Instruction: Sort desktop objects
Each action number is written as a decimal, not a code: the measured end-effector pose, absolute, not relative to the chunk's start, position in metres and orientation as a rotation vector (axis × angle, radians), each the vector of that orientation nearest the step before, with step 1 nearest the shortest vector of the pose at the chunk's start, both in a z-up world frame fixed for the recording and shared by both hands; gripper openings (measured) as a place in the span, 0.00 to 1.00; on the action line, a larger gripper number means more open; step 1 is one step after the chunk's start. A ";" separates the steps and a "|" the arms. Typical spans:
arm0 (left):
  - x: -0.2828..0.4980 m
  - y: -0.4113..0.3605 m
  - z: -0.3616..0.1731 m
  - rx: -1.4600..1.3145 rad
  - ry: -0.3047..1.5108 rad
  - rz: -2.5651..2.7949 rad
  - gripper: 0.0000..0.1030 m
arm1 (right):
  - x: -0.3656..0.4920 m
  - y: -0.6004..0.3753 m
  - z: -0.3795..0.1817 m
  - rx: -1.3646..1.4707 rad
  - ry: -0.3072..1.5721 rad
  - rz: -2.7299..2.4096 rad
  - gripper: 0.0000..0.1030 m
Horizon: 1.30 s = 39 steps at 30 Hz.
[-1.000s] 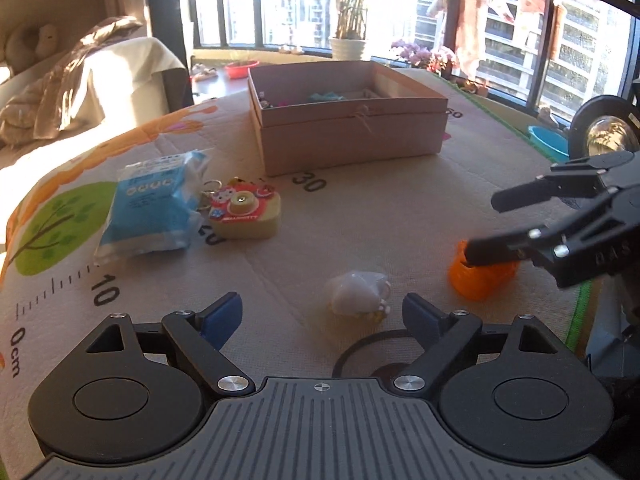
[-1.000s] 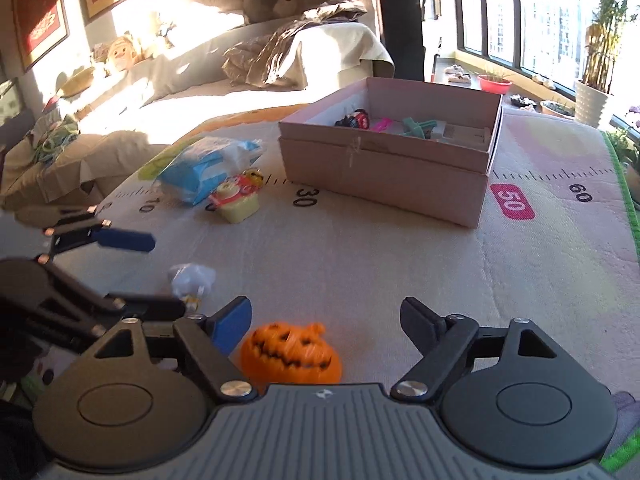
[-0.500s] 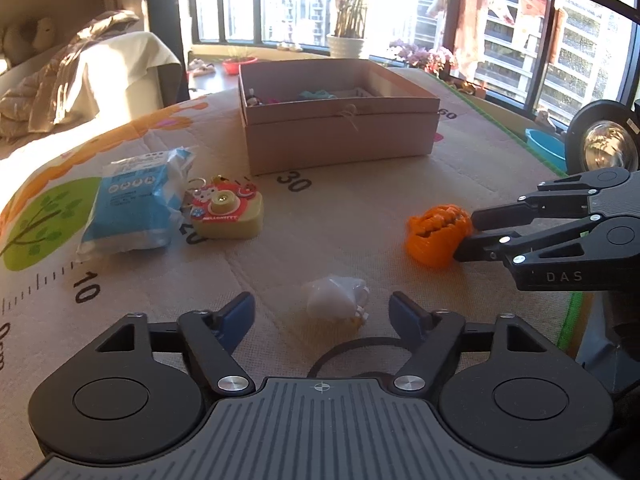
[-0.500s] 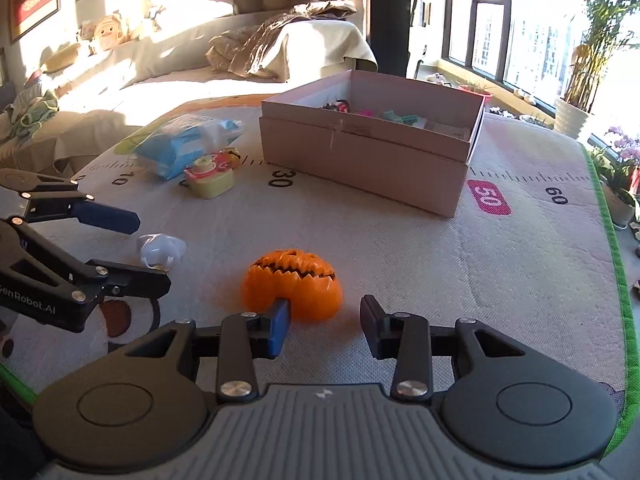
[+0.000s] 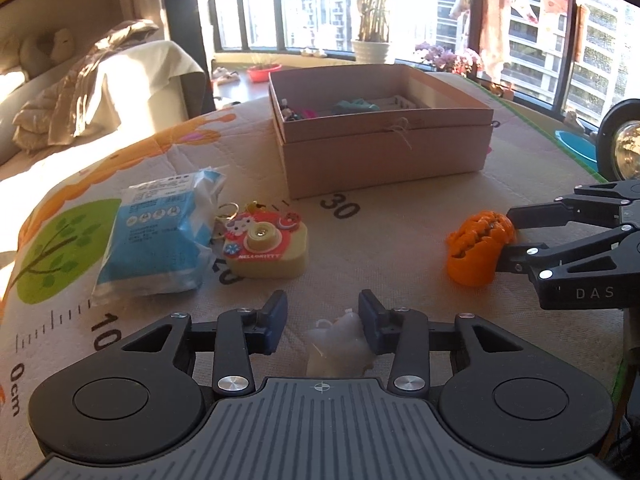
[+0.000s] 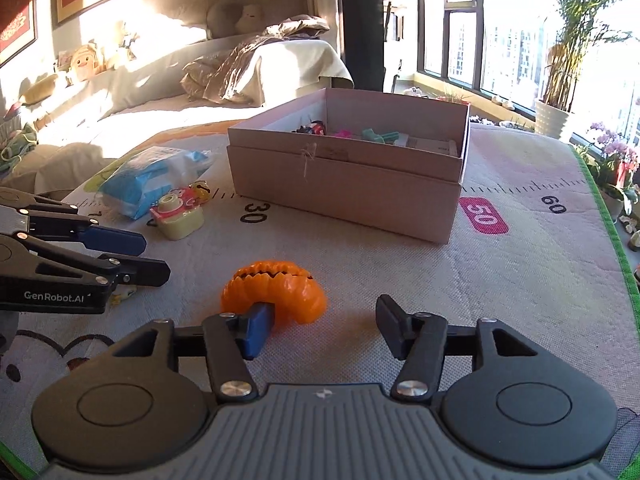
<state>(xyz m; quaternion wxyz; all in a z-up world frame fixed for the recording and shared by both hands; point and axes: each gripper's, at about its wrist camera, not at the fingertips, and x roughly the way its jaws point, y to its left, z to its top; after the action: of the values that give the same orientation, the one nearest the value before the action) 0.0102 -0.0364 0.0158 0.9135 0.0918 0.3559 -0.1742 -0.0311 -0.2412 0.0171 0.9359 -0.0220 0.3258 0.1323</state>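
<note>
Compared with a second ago, the orange pumpkin [image 6: 276,294] has tipped over from standing face-forward and now lies tilted, its jagged mouth turned upward, and it sits further from the right tongs' body than it did. The left tongs [image 5: 323,322] have drawn in on the small white figure [image 5: 340,346], which was out ahead of the tips before and is now between them; the jaws are closing, the right-hand pad touching the figure while the other pad stands clear of it. The right tongs [image 6: 320,326] are opening, with their blue left pad against the pumpkin's near side and the other pad well apart from it, so nothing is gripped. The pumpkin is bright orange, ribbed, with a carved zigzag grin, lying in front of the pink cardboard box [image 5: 384,152], toward the cameras. The white figure is pale, glossy and lumpy with a small loop on top, also in front of the box and left of the pumpkin. Left of the box's front corner lie a blue-and-white packet [image 5: 160,236] and, just beside it, a cream toy camera keychain [image 5: 264,246] with a red face. The box is open and holds a few small coloured things. The surface [image 6: 500,292] is covered by a quilted mat printed with ruler numbers and a green tree. Behind the box are a draped sofa [image 6: 256,68], tall windows and a potted plant [image 5: 370,50] in strong sunlight.
</note>
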 end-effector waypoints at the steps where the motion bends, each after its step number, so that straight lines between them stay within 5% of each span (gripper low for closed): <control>1: 0.008 -0.035 0.017 0.186 0.733 -0.362 0.44 | -0.031 -0.240 0.017 -0.048 0.667 0.276 0.62; 16: 0.001 -0.038 0.012 0.162 0.729 -0.406 0.50 | -0.040 -0.245 0.021 -0.073 0.683 0.199 0.76; 32: 0.004 -0.004 0.019 0.091 0.737 -0.287 0.58 | -0.022 -0.203 0.023 -0.103 0.679 0.346 0.77; 36: 0.002 0.001 0.020 0.077 0.742 -0.283 0.62 | -0.017 -0.193 0.021 -0.126 0.694 0.378 0.53; 39: 0.000 0.000 0.020 0.073 0.748 -0.295 0.63 | -0.018 -0.193 0.021 -0.133 0.690 0.375 0.51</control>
<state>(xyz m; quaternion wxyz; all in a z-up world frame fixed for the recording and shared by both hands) 0.0005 0.0000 0.0200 0.9196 0.0357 0.3639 -0.1437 -0.0179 -0.1932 0.0207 0.9217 -0.0646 0.3362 0.1824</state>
